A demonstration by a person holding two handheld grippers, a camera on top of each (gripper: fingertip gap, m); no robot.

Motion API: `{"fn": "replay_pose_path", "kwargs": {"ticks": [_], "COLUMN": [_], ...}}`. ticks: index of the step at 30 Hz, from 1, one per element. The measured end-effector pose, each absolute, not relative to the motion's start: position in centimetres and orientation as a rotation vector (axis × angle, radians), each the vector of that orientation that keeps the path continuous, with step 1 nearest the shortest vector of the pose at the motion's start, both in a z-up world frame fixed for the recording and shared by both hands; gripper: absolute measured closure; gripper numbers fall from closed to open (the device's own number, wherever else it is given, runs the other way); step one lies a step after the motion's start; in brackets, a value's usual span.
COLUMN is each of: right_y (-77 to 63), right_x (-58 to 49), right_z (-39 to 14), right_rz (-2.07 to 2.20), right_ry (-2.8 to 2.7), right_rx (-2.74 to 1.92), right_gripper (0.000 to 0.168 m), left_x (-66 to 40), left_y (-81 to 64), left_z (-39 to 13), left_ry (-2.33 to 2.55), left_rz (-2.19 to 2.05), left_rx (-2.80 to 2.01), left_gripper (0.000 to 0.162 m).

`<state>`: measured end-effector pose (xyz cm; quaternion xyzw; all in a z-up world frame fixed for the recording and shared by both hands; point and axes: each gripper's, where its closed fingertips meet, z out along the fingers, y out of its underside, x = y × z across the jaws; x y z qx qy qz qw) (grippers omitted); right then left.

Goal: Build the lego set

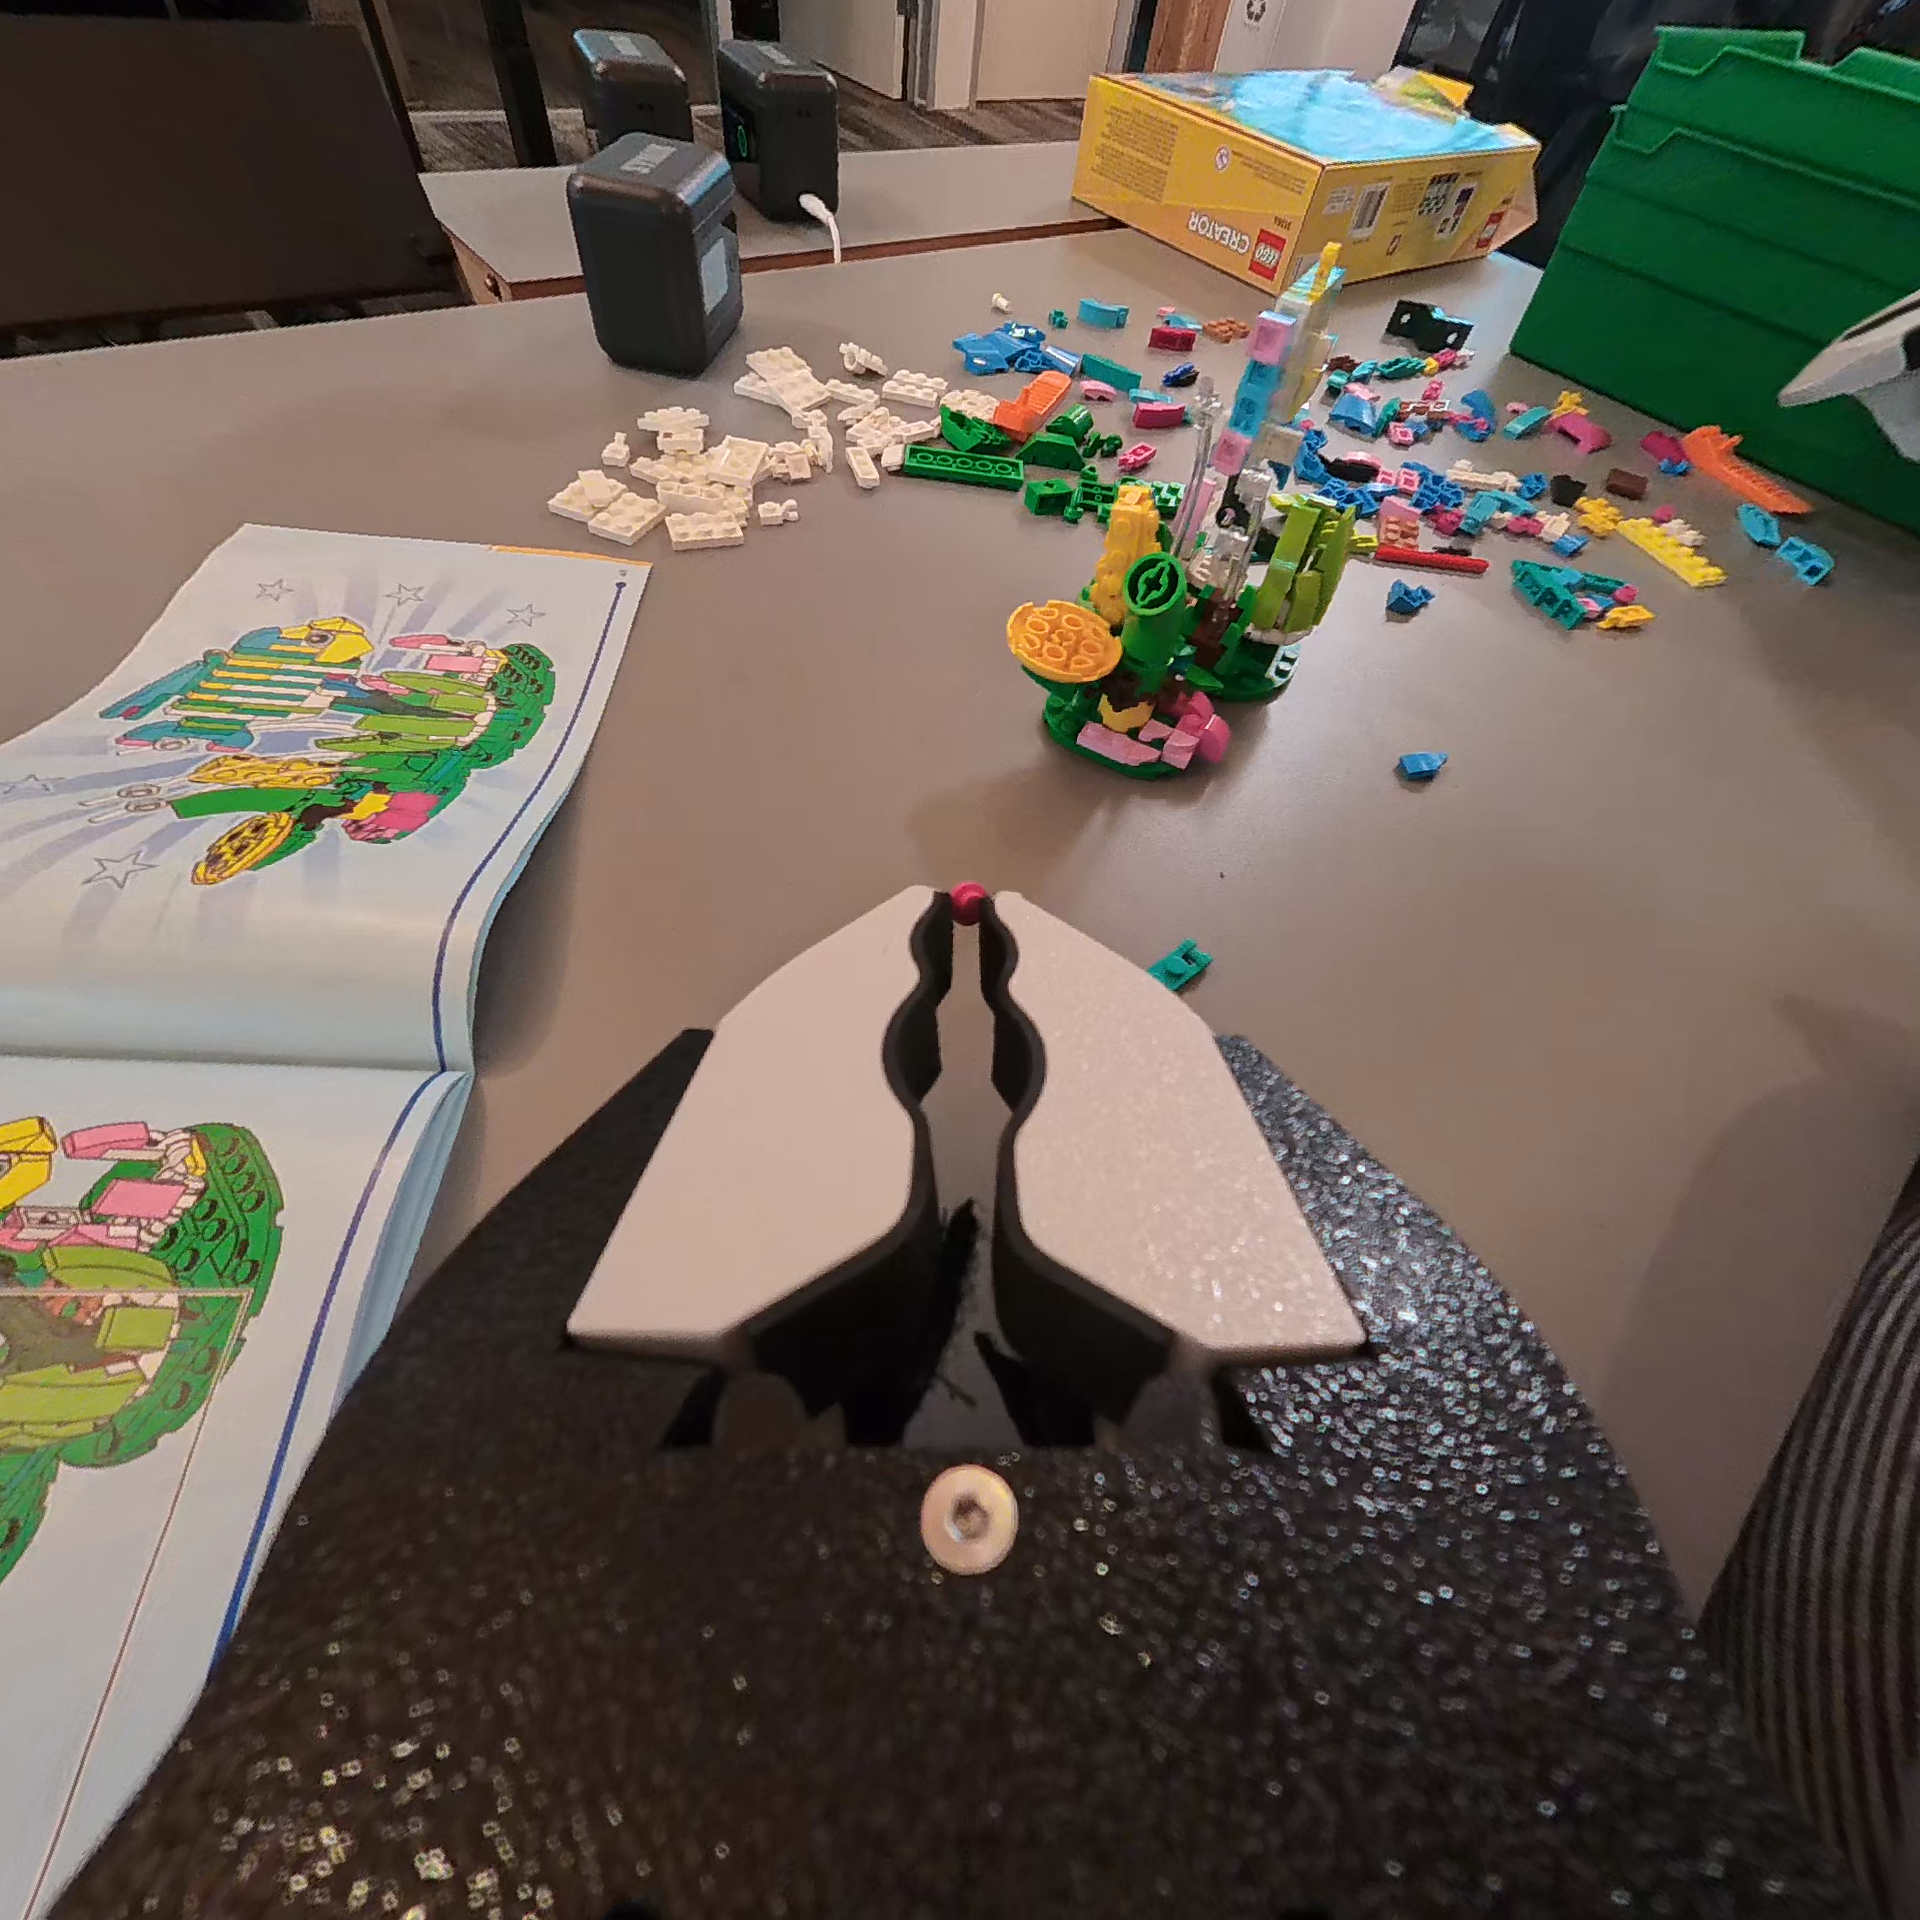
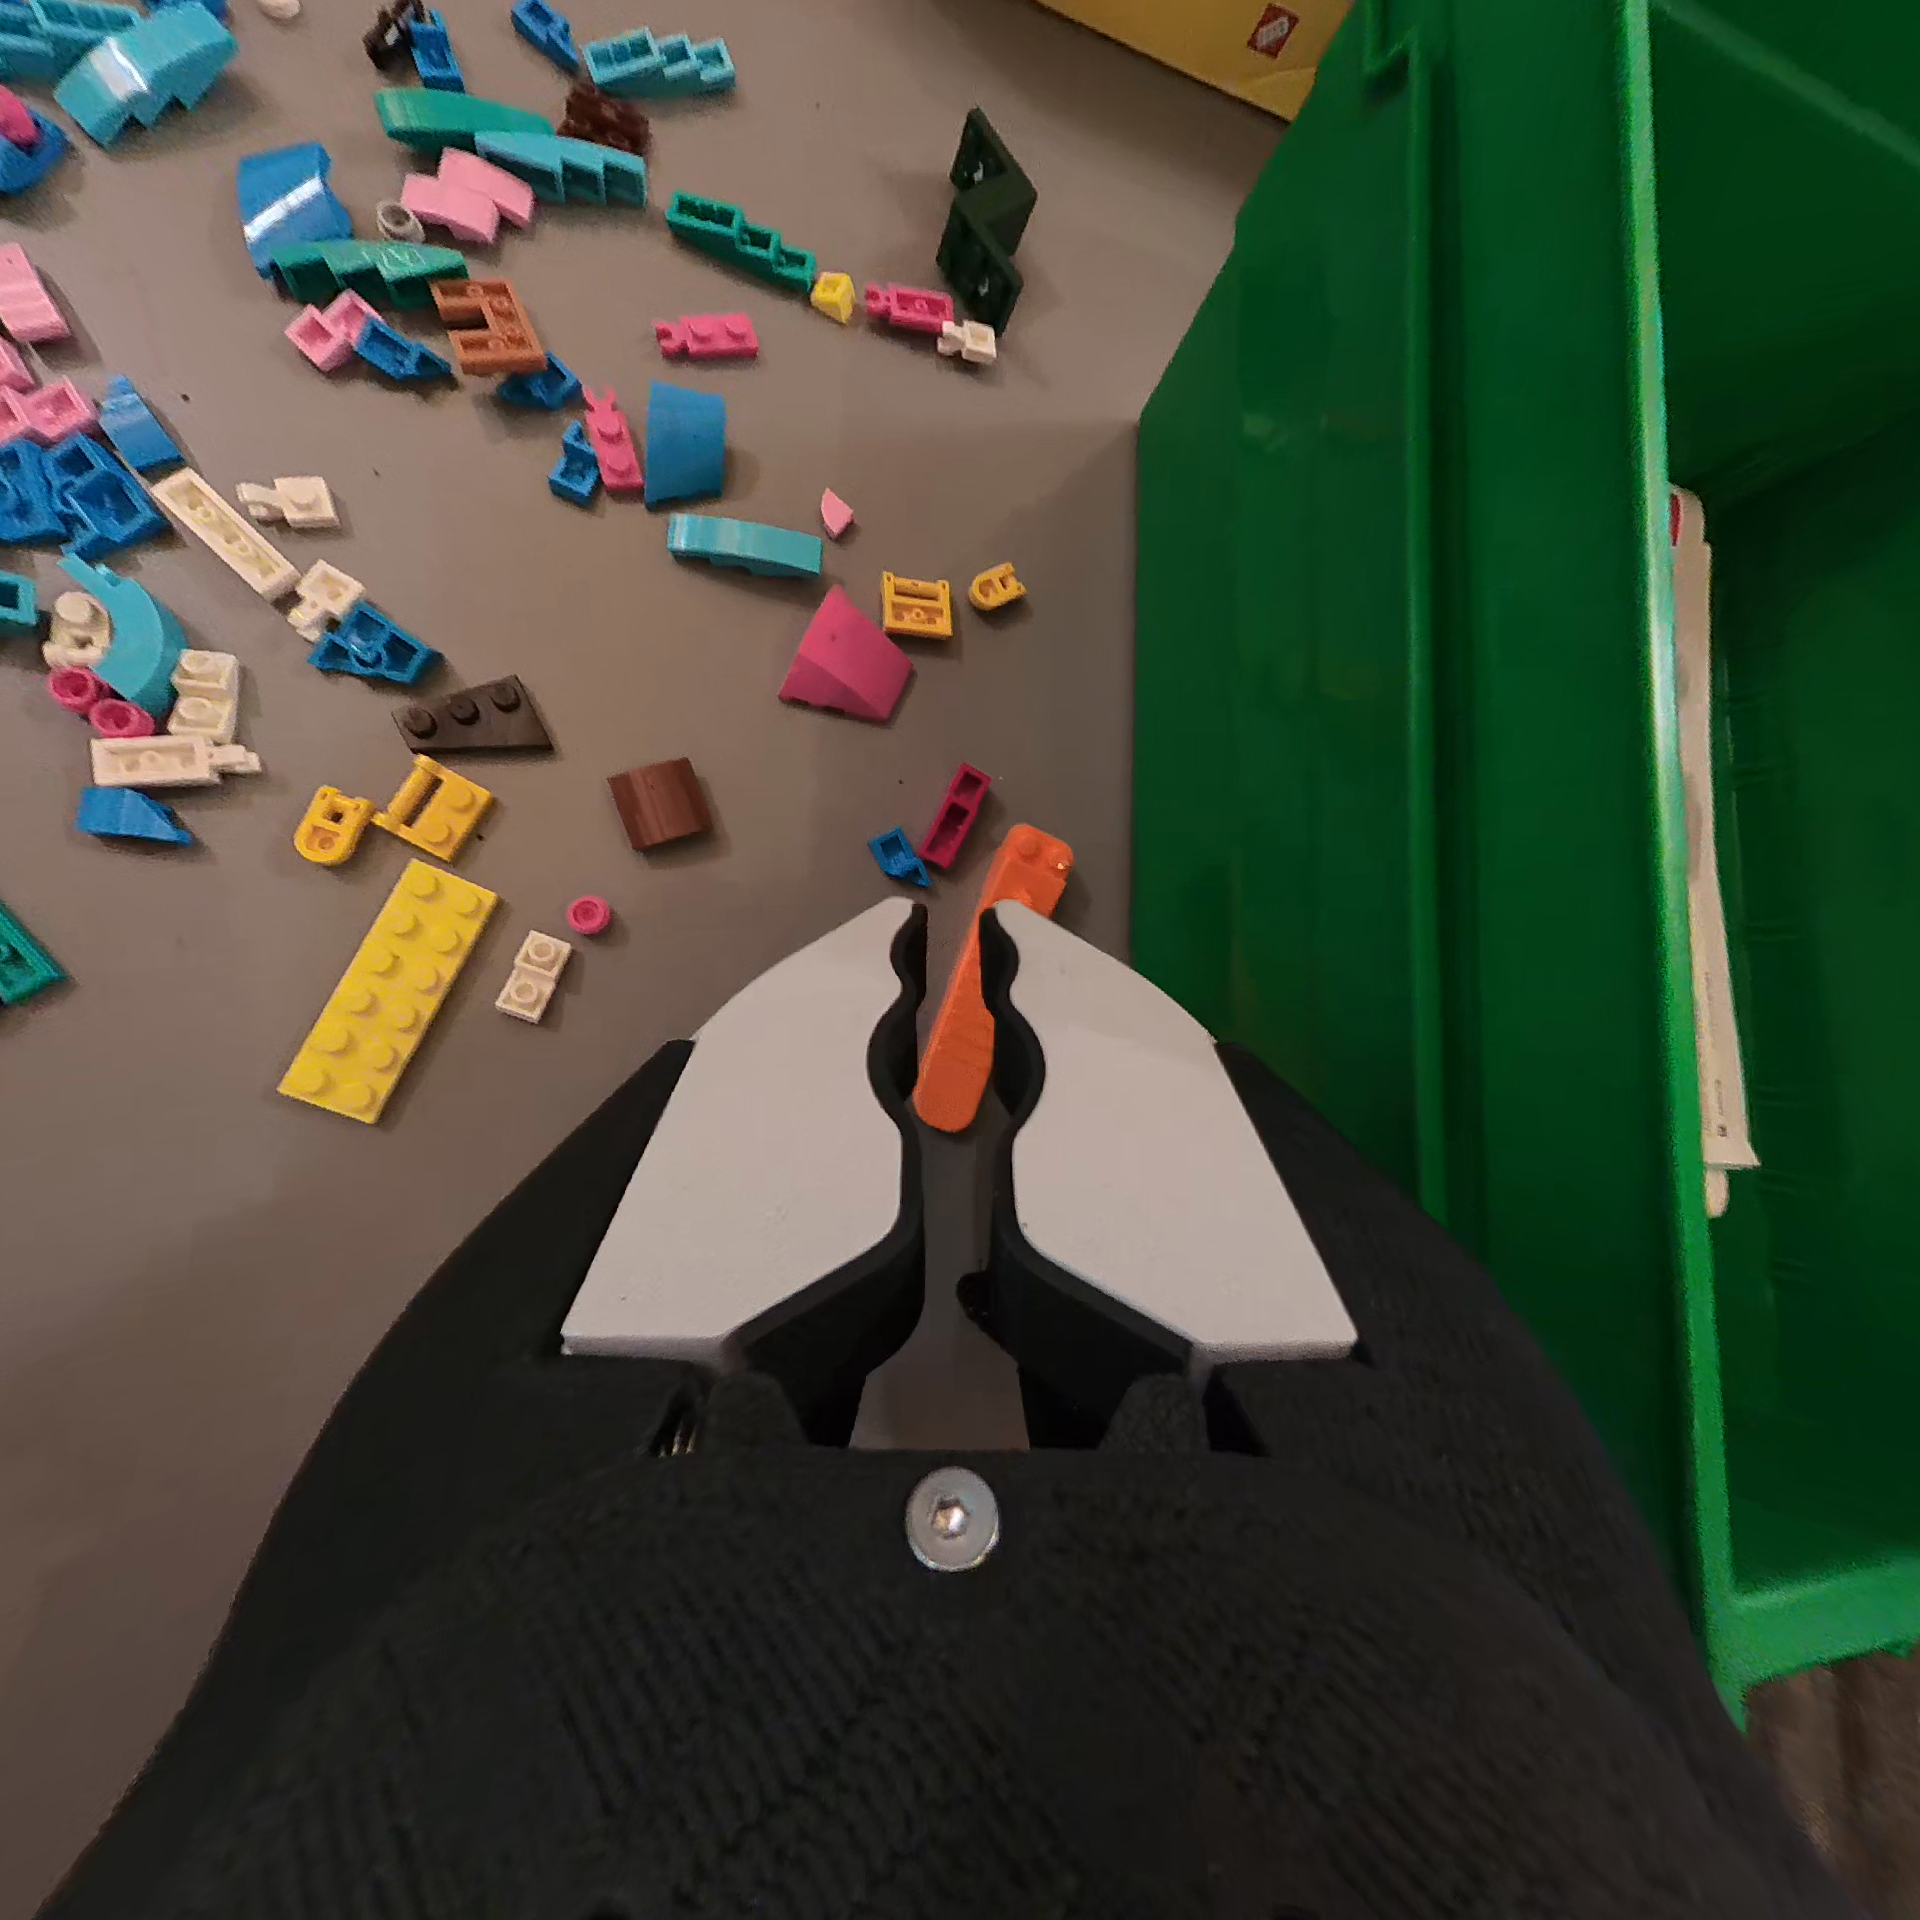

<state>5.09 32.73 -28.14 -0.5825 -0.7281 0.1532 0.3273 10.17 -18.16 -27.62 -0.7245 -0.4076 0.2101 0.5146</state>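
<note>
My left gripper [image 1: 967, 916] is shut on a small magenta round stud [image 1: 967, 900], held above the grey table [image 1: 831, 727]. Ahead stands the part-built model [image 1: 1153, 655]: a green base with yellow, pink and lime plants and a tall pink and blue column [image 1: 1262, 384]. My right gripper [image 2: 951, 920] hangs over the table with its jaws a little apart. An orange brick separator [image 2: 961, 1029] lies under it and shows through the gap. In the left wrist view the right gripper [image 1: 1860, 364] is at the far right, above the separator [image 1: 1745, 473].
The open instruction booklet [image 1: 312, 831] lies at the left. White bricks [image 1: 727, 457] and coloured loose bricks [image 2: 416, 977] are spread behind the model. A green bin [image 2: 1403, 727] stands close on the right. The yellow box [image 1: 1299, 166] and dark power units [image 1: 655, 255] are at the back. Spacing between my two grippers at the tips: around 50 centimeters. The orange brick separator [image 2: 961, 1029] is about 5 centimeters from my right fingertips and 55 centimeters from my left.
</note>
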Motion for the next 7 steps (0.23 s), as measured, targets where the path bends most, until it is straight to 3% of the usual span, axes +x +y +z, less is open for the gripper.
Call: {"fn": "replay_pose_path", "kwargs": {"ticks": [7], "right_y": [31.74], "right_x": [4.74], "right_z": [-28.64], "right_rz": [0.424], "right_ry": [-1.93], "right_rx": [-1.508], "right_gripper": [0.161], "left_x": [10.19], "left_y": [-17.99], "left_z": [-27.8], "left_ry": [-0.973], "left_rz": [0.515], "left_rx": [-1.765], "left_gripper": [0.157]}}
